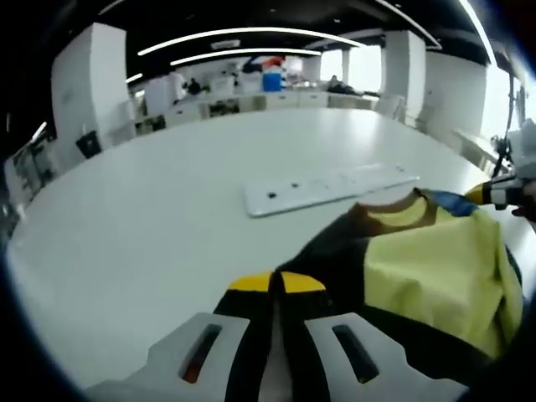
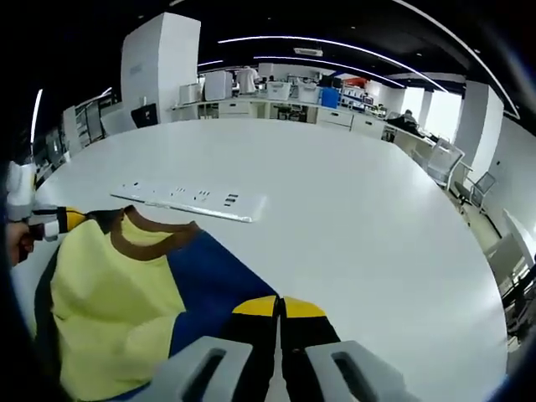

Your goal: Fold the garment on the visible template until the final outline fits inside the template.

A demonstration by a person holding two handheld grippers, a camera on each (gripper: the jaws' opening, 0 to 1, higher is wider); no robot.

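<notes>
Two claws, both pressed fully together on cloth. Left claw (image 1: 276,285) in left gripper view: yellow-tipped jaws closed tight, pinching dark fabric of the garment (image 1: 435,268). Right claw (image 2: 279,308) in right gripper view: jaws likewise closed with no gap, gripping the garment (image 2: 126,285) at its dark blue edge. Garment yellow with dark blue and black panels and a brown collar band, bunched and rumpled, held between the two claws, lying on the white surface (image 1: 167,209) at the near edge. Other claw visible at right edge of left gripper view, at the fabric's far corner; same at left edge of right gripper view, with a hand (image 2: 17,243) beside it. Just beyond the collar, white flat strip with small dark marks (image 1: 327,186) on the surface (image 2: 360,218), close to garment; touching or not, cannot tell. Office desks and chairs well beyond the far edge.
</notes>
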